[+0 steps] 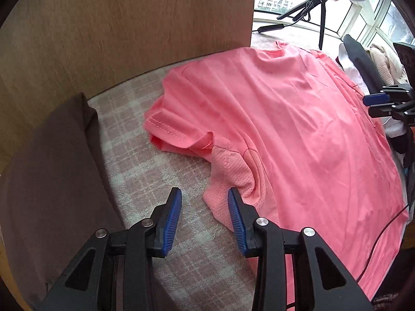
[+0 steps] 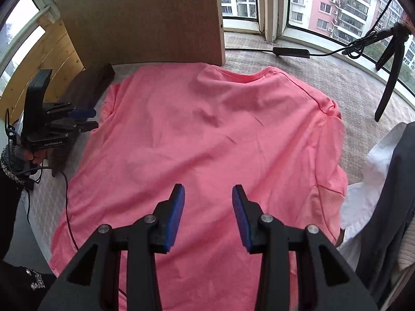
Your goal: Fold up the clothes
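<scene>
A pink T-shirt [image 1: 298, 129] lies spread flat on a plaid cover [image 1: 145, 181], its collar [image 2: 246, 76] at the far end. In the left wrist view its sleeve [image 1: 168, 129] is bunched, and a mesh side panel [image 1: 230, 171] is rumpled at the shirt's near left edge. My left gripper [image 1: 205, 194] is open over that edge, its right finger against the mesh and only plaid cover between the jaws. My right gripper [image 2: 208, 191] hangs open above the middle of the shirt's lower half with nothing in it. Each gripper shows in the other's view: the left gripper [image 2: 85, 119], the right gripper [image 1: 378, 101].
A wooden board [image 1: 129, 26] stands behind the shirt, with a brown cushion [image 1: 52, 168] to its left. A tripod [image 2: 389, 77] and a cable are by the window. White and dark garments [image 2: 381, 171] are piled at the right. A red cable [image 2: 68, 207] runs under the shirt's left edge.
</scene>
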Motion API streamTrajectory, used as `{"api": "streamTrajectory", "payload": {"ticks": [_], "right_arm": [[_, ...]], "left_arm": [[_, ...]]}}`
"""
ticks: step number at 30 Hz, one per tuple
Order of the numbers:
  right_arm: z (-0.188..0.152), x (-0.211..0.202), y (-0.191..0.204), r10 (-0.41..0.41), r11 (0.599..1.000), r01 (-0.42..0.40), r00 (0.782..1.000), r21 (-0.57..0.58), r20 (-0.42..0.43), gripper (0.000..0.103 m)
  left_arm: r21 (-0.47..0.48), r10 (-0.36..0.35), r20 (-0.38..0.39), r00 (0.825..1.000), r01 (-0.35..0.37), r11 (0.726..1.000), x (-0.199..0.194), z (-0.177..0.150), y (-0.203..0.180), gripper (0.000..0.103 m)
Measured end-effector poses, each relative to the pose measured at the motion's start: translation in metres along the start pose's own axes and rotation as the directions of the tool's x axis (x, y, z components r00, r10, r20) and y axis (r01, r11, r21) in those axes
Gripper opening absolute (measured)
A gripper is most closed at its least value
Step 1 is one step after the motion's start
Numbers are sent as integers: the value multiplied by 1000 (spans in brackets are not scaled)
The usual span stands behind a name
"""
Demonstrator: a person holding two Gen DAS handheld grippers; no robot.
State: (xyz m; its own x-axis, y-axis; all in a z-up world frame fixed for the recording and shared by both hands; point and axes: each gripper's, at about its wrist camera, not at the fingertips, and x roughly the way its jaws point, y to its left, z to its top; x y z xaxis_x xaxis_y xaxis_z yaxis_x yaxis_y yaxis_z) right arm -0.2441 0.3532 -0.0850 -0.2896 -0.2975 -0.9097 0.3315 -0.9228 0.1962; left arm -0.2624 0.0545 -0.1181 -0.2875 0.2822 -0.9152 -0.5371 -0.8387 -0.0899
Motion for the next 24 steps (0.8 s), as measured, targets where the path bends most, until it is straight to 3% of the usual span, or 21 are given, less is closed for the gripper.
{"api": "streamTrajectory", "payload": {"ticks": [4,5,7,10,13,14,15,17,19,21,23,24], "right_arm": [[-4,2,-5,-16,1000,16,1000,11,-14,37],[-5,1,-6,-17,1000,17,1000,9,-15,37],[-5,0,-7,-20,1000,21,1000,5,-15,37],[-7,-3,-13,-31,999,31,999,14,-9,37],[-12,-6,-25,-63,998,64,998,23,-6,37],[-13,-6,-30,-82,996,82,997,26,-6,37],[-16,-6,-37,-106,994,106,994,34,-10,37],[-18,-4,-52,-126,990,127,992,61,-25,37],[-18,-4,-64,-133,988,135,991,81,-29,37],[-10,-9,-76,-148,984,148,989,102,-11,37],[0,-16,-89,-153,980,150,988,130,9,37],[6,-21,-97,-149,978,144,989,148,21,37]], "left_arm": [[-10,-68,20,998,68,998,5,7,-7,30],[-14,-89,26,996,89,996,6,9,-9,18],[-25,-126,31,992,127,992,6,11,-12,4],[-18,-68,34,997,69,997,-7,6,-13,2],[-89,60,58,996,-55,995,-43,-6,1,2],[-87,215,33,976,-212,973,-50,-12,6,4],[-82,361,9,932,-359,930,-57,-18,11,4],[-106,372,-39,927,-374,921,-56,-22,26,22],[-129,380,-85,921,-388,913,-56,-26,42,21],[-113,330,-48,943,-334,936,-50,-10,37,22],[-96,279,-12,960,-278,956,-44,6,33,38],[-87,252,5,968,-251,964,-41,14,31,42]]}}
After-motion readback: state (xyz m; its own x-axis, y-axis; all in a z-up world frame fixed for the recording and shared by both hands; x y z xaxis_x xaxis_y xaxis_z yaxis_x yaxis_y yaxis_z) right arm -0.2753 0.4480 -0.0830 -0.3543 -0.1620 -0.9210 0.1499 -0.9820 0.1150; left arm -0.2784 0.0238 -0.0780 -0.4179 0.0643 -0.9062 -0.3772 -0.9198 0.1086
